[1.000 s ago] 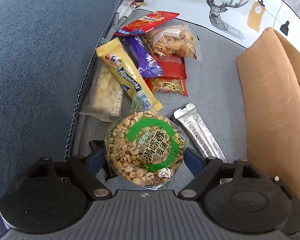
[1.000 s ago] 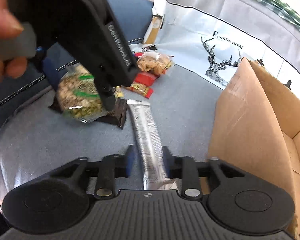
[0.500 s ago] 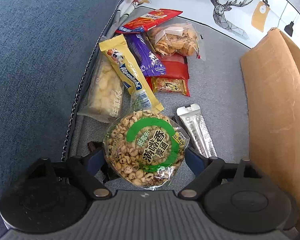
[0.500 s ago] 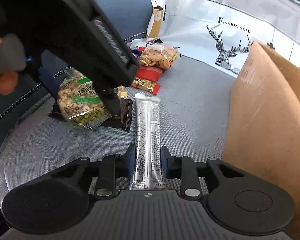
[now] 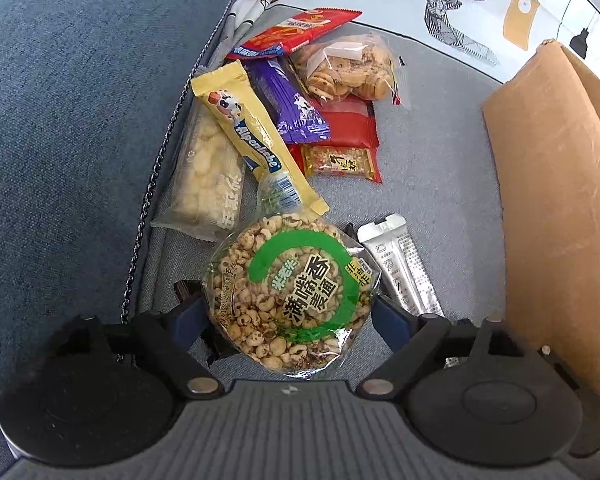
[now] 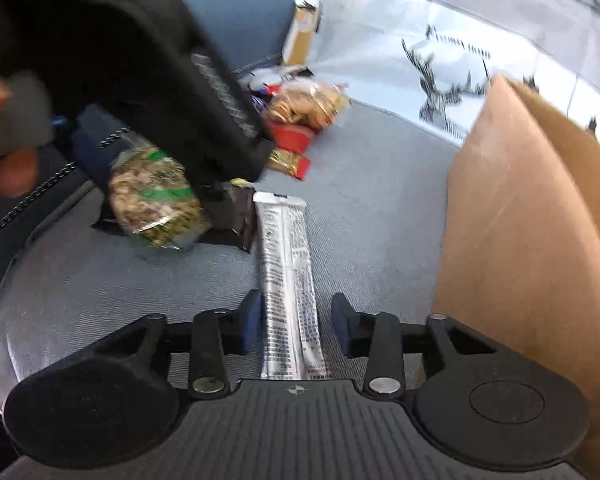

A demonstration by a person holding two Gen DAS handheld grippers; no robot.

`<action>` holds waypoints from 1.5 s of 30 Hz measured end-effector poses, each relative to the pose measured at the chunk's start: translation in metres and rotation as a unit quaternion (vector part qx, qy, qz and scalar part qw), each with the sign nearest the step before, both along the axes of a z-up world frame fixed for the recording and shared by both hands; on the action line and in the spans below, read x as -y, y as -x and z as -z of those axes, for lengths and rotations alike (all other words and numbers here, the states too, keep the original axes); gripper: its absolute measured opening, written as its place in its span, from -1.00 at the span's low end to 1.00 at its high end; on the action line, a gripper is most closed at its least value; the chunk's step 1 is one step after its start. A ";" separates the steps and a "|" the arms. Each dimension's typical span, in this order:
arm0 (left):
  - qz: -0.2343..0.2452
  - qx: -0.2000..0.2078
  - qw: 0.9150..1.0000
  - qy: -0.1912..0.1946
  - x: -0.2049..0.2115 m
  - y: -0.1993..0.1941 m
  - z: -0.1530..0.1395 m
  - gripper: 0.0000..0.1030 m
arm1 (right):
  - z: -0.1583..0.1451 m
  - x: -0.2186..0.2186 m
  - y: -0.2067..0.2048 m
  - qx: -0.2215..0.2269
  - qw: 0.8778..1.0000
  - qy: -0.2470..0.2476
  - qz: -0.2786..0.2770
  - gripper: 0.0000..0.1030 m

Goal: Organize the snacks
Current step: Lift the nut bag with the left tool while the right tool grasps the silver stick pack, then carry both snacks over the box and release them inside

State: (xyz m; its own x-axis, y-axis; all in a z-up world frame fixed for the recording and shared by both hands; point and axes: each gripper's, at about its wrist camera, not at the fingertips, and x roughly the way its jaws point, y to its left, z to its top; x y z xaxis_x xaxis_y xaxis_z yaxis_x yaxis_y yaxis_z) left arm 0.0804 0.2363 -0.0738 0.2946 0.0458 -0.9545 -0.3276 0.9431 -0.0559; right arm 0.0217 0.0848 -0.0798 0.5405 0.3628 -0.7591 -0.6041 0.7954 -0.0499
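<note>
Two tongs work over a grey sofa cushion. On the left, the left tongs [image 5: 290,320] point steeply down and grip a round puffed-grain pack [image 5: 290,294] across its width. Right of it, the silver stick sachet [image 6: 288,280] lies flat, long axis running straight away between the right tongs [image 6: 296,320], whose jaws have just reopened and stand clear of it. Farthest right, just beside, stands the cardboard box [image 6: 520,220].
</note>
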 end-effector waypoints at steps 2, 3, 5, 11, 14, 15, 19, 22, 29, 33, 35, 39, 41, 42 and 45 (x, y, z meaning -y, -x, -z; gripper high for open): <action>0.002 -0.002 1.000 -0.003 0.001 -0.001 0.000 0.78 | 0.002 0.000 0.000 0.004 1.000 -0.003 -0.003 -0.20; 0.003 -0.003 1.000 -0.005 0.002 -0.001 0.001 0.78 | 0.002 0.000 0.001 0.004 1.000 -0.004 -0.004 -0.20; 0.006 -0.005 1.000 -0.007 0.003 -0.001 0.001 0.79 | 0.003 0.000 0.000 0.005 1.000 -0.006 -0.005 -0.22; 0.009 -0.006 1.000 -0.010 0.004 -0.001 0.001 0.78 | 0.004 -0.004 0.004 0.022 0.999 0.002 -0.024 -0.53; 0.009 -0.005 1.000 -0.013 0.004 -0.001 0.001 0.73 | 0.002 -0.003 0.007 0.030 0.999 0.001 -0.025 -0.63; 0.009 -0.003 1.000 -0.013 0.003 -0.002 0.000 0.72 | 0.000 -0.003 0.007 0.035 0.999 -0.001 -0.023 -0.65; 0.000 0.014 1.000 -0.012 0.000 -0.001 -0.006 0.67 | -0.008 0.000 0.012 0.062 0.998 -0.002 -0.019 -0.67; -0.005 0.040 0.999 -0.003 -0.002 -0.001 -0.014 0.67 | -0.013 0.002 0.014 0.078 0.997 0.002 -0.017 -0.67; -0.026 0.108 0.994 0.017 -0.005 0.002 -0.037 0.67 | -0.037 0.007 0.021 0.113 0.993 0.004 -0.012 -0.67; -0.039 0.142 0.989 0.021 -0.005 0.009 -0.052 0.67 | -0.060 0.013 0.021 0.123 0.992 -0.004 0.006 -0.67; -0.046 0.158 0.986 0.024 -0.006 0.013 -0.058 0.67 | -0.073 0.017 0.020 0.133 0.991 -0.006 0.007 -0.67; -0.067 0.193 0.979 0.027 -0.002 0.023 -0.071 0.67 | -0.099 0.031 0.019 0.149 0.989 -0.016 0.016 -0.67; -0.069 0.209 0.975 0.025 0.005 0.028 -0.077 0.67 | -0.113 0.041 0.014 0.158 0.987 -0.024 0.021 -0.67; -0.067 0.216 0.974 0.021 0.009 0.030 -0.080 0.67 | -0.119 0.047 0.010 0.162 0.986 -0.027 0.025 -0.67; -0.054 0.237 0.970 0.004 0.024 0.033 -0.089 0.67 | -0.135 0.067 -0.004 0.174 0.983 -0.037 0.040 -0.67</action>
